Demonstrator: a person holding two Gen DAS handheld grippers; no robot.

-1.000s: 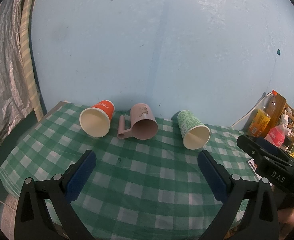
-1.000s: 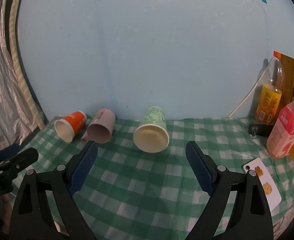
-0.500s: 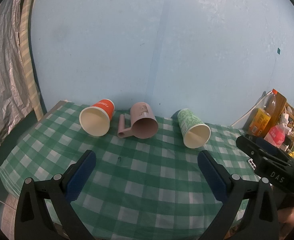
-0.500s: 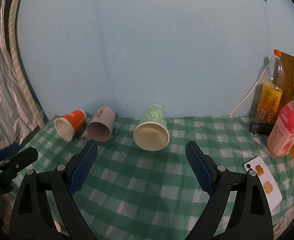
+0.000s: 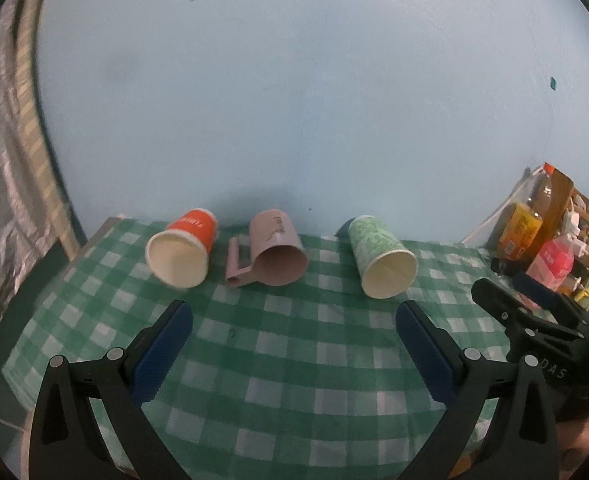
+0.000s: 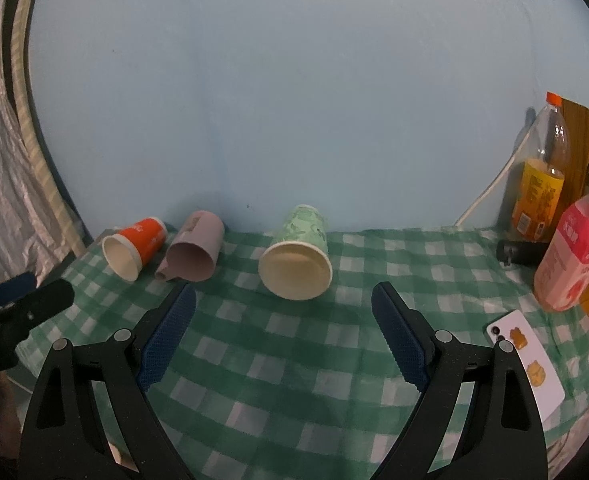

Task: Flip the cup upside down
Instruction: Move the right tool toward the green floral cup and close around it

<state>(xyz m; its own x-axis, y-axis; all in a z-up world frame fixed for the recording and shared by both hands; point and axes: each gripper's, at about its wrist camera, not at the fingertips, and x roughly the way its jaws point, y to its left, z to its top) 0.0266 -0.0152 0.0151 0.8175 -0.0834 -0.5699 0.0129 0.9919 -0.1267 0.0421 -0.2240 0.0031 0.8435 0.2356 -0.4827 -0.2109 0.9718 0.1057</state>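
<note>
Since the earlier frames, the cups are seen slightly larger and lower in both wrist views, so both grippers have been brought a little nearer to them; the cups themselves have not been shifted.

In the left wrist view, the left gripper (image 5: 293,322) is held above the checked cloth (image 5: 294,360) with its jaws spread wide and nothing between them. Three cups are lying on their sides in a row across the middle of the frame, mouths turned toward the camera: the orange cup (image 5: 181,252) at left, the pink mug (image 5: 276,254) just right of it with its handle on its left side, and the green cup (image 5: 382,256) further right, apart from the mug. The right gripper (image 5: 534,316) is seen at the right edge.

In the right wrist view, the right gripper (image 6: 283,314) is likewise held wide and empty, and the green cup (image 6: 298,258) is seen just above the gap between its fingers, at mid-frame. The pink mug (image 6: 194,248) and orange cup (image 6: 134,246) lie to the left. At the right edge two bottles (image 6: 538,188) stand, and a phone (image 6: 528,360) lies at lower right.
</note>
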